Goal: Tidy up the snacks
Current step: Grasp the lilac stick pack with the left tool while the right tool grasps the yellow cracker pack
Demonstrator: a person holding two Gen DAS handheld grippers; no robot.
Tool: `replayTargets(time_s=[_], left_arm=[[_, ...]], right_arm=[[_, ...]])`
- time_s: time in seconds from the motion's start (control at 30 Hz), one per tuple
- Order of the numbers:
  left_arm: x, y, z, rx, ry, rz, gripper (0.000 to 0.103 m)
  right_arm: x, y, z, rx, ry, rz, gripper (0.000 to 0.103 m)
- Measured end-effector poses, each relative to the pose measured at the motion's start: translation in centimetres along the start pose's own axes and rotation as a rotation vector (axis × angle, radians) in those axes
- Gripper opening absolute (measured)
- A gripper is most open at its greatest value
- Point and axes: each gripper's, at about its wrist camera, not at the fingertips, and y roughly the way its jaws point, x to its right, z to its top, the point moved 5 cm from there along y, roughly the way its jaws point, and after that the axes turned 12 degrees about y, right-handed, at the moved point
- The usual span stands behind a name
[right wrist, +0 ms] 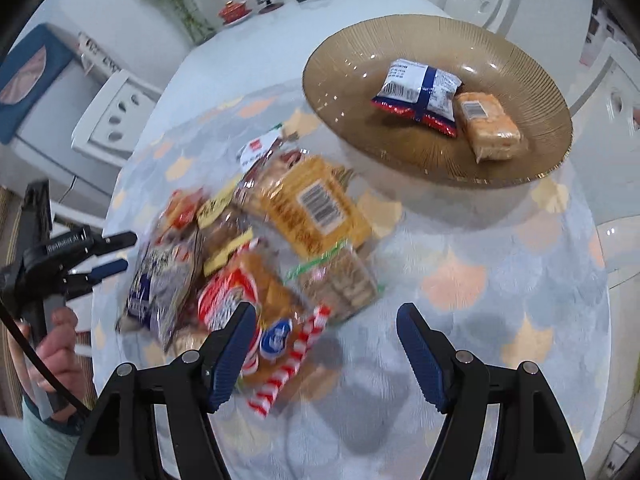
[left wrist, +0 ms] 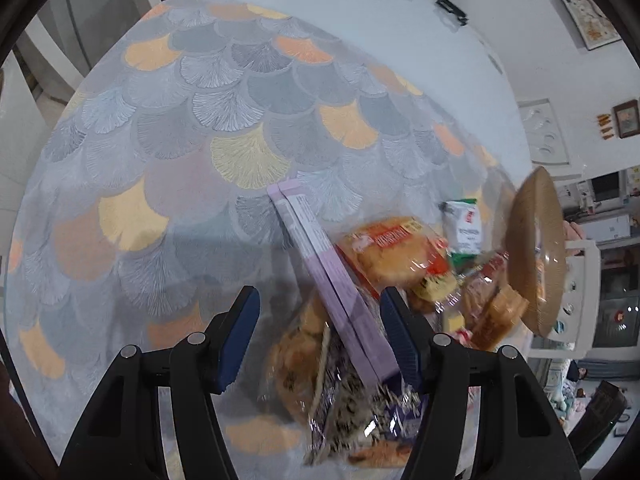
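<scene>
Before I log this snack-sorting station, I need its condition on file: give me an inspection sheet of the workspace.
Surface: round table under a fan-patterned cloth, far part bare white.
Job's things: brown ribbed plate holding a blue-striped packet and a wrapped cake; snack pile beside it on the cloth; lilac box lying on the pile.
Clutter: red cup, small dark items at the far edge.
Grippers: left gripper open above the lilac box; right gripper open, nothing between its jaws.
Cables: black cable by the left hand.
Surroundings: white chairs, framed pictures.
</scene>
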Motion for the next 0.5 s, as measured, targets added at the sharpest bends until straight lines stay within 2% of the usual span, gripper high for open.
replayTargets(time_s=[0.1, 0.2, 0.37, 0.5], left_arm=[[-0.7, 1.3, 0.3, -0.033, -0.028, 0.009, 0.06], [-1.4, 2.3, 0.5, -0.057, -0.062, -0.016, 0.06], [-1.5, 3.0, 1.1, -0.072, -0.058, -0.01, 0.058], [-1.6, 3.2, 1.5, -0.076, -0.06, -0.01, 0.058]], right_arm=[[-0.3, 1.4, 0.9, -0.019, 0.001, -0.014, 0.072], [-0.7, 2.2, 1.6, -0.018, -0.021, -0.03, 0.072], [-2.2, 3.1, 3.2, 0.03, -0.152, -0.123, 0.072], [-2.5, 5.1, 4.2, -0.007, -0.196, -0.153, 0.072]])
